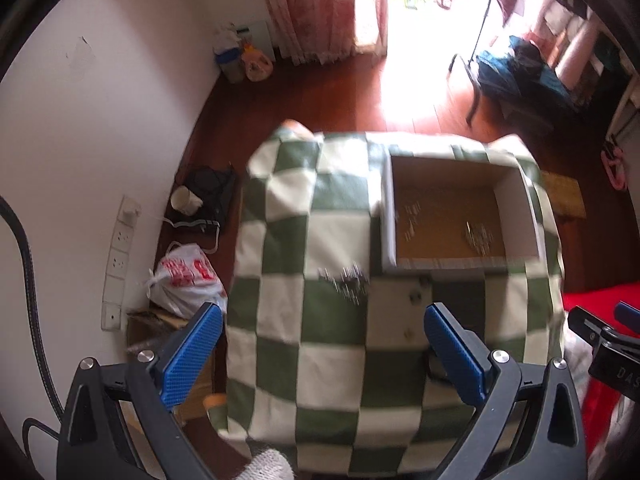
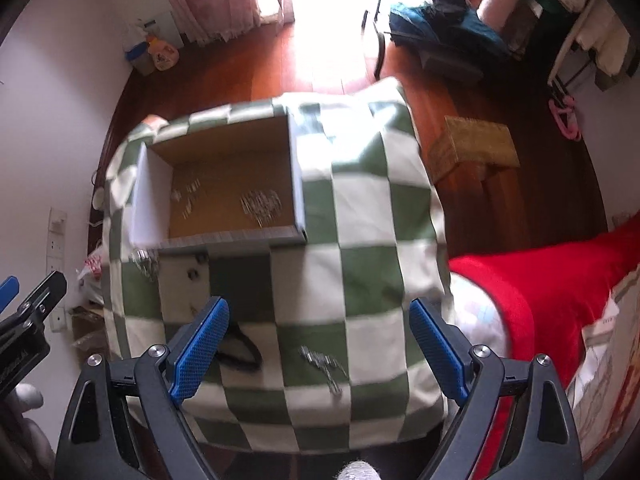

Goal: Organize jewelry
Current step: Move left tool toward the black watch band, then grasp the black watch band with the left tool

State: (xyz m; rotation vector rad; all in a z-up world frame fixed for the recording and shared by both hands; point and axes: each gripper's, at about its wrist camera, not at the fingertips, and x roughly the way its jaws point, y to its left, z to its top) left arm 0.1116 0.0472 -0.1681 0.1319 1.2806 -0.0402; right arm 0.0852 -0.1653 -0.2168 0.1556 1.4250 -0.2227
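A small table under a green-and-white checked cloth (image 1: 312,328) (image 2: 360,280) carries an open cardboard box (image 1: 516,196) (image 2: 150,200) with silver jewelry pieces (image 1: 478,236) (image 2: 260,204) inside. More silver jewelry lies on the cloth: one pile (image 1: 348,280) (image 2: 144,262) by the box's near left corner, another (image 2: 324,364) at the front. A black loop (image 2: 240,350) and small studs (image 1: 416,296) (image 2: 194,274) lie near. My left gripper (image 1: 322,354) is open and empty above the cloth. My right gripper (image 2: 320,350) is open and empty above the front pile.
A white wall with sockets (image 1: 120,248) stands left. A plastic bag (image 1: 188,280) and clutter sit on the wooden floor beside the table. A red-covered bed (image 2: 560,280) is at right. A small wooden stool (image 2: 476,148) stands beyond the table.
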